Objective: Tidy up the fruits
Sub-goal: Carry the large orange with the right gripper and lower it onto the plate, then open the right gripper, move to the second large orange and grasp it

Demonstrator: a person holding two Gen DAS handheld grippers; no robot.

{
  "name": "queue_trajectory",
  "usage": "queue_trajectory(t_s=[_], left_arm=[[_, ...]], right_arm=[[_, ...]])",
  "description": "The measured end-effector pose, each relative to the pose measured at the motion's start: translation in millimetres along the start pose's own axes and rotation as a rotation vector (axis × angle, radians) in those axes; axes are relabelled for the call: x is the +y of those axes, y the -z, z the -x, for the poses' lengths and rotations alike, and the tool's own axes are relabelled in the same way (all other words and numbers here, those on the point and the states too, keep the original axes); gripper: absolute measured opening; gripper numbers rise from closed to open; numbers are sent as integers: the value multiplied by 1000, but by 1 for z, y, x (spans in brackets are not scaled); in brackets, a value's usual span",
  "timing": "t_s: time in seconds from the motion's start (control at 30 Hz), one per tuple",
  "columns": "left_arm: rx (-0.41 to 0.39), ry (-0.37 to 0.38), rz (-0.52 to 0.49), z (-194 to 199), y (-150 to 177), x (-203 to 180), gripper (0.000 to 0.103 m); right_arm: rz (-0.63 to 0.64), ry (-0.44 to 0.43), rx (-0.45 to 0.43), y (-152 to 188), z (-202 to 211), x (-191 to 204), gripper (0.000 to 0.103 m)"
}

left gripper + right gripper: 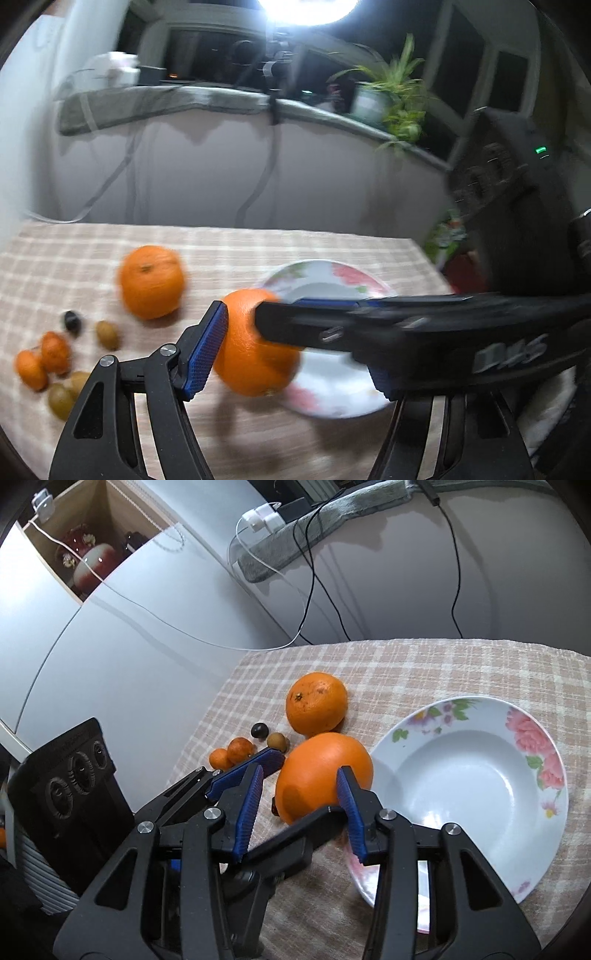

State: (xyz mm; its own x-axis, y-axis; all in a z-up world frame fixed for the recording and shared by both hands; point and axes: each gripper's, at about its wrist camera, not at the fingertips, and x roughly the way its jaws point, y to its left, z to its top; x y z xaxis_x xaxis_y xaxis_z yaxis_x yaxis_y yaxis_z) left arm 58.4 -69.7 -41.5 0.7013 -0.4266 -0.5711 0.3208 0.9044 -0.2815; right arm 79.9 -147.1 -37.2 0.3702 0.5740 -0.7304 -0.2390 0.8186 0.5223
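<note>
Fruits lie loose on the checked cloth, and the nearer orange sits between both pairs of our fingers. Our left gripper stands partly open: one of its blue-padded fingers touches the orange's side, while the other pad stays well clear on the far side, over the plate, so nothing is gripped. Our right gripper is also partly open. One of its fingers lies against the orange with its tip, and the other is apart from it, so this tool has no hold either. The two tools cross each other here: in the left wrist view a black finger of the right one lies across the orange's upper side. Whether the fruit rests on the cloth or is raised a little, we cannot tell. Just beside it is the white floral plate, which holds nothing. Just behind it, a second orange sits on the cloth. Farther toward the edge lie two small mandarins, a dark little fruit and a small brownish fruit. All rest on the cloth-covered worktop. Behind it, cables hang down a pale wall from a ledge, where a potted plant stands.
</note>
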Motion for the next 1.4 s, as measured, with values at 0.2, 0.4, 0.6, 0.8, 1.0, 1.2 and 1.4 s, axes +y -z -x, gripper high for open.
queue_trajectory(t_s=[0.2, 0.4, 0.6, 0.8, 1.0, 1.2, 1.4], left_arm=[[68, 87, 9, -25, 7, -8, 48], [82, 104, -30, -27, 5, -23, 48], [96, 105, -23, -23, 6, -20, 48], [101, 79, -21, -16, 5, -15, 67], [92, 35, -15, -4, 5, -1, 71], [84, -18, 9, 5, 2, 27, 71], [75, -66, 54, 12, -2, 58, 71]], right_arm=[[-87, 5, -10, 6, 12, -35, 43], [-80, 57, -30, 6, 23, -46, 43], [-125, 76, -64, 5, 36, -65, 44], [-107, 122, -83, 8, 47, -64, 45], [-22, 218, -111, 7, 52, -47, 70], [53, 269, -114, -2, 48, -30, 70], [22, 238, -127, -13, 38, -26, 70]])
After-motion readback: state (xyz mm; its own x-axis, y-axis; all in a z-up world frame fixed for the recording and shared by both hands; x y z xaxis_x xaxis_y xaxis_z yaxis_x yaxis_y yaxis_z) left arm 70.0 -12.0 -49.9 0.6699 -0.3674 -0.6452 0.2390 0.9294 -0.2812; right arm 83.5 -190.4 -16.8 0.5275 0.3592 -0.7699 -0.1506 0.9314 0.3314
